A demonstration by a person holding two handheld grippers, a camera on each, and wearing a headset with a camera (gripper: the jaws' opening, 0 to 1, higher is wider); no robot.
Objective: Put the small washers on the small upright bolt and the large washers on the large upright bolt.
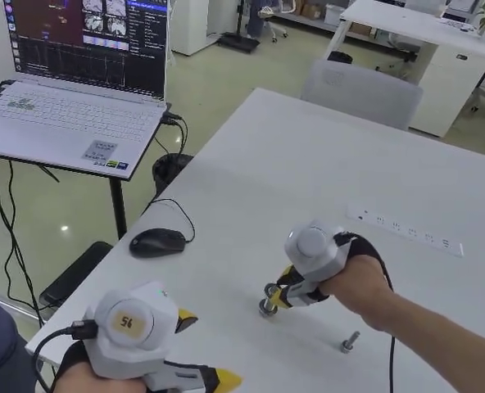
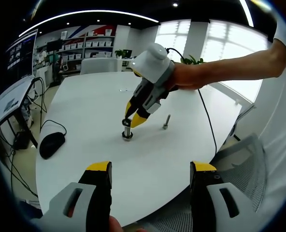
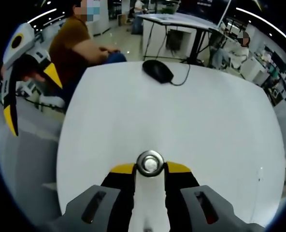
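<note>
The right gripper [image 1: 279, 296] pinches a large washer [image 3: 150, 163] atop the large upright bolt [image 2: 127, 131]. Keep it level and centred, then release. The small upright bolt [image 1: 349, 342] stands near that bolt. The left gripper [image 2: 150, 166], well apart from it, gapes empty.

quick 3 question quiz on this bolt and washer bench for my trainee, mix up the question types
1. True or false: the small bolt stands on the table with no gripper touching it.
2. The right gripper's jaws are: A) on either side of the large bolt's top B) round the small bolt C) lying flat on the table
3. Fill in: the left gripper's jaws stand ___, with nothing between them.
Key: 1 true; 2 A; 3 open
</note>
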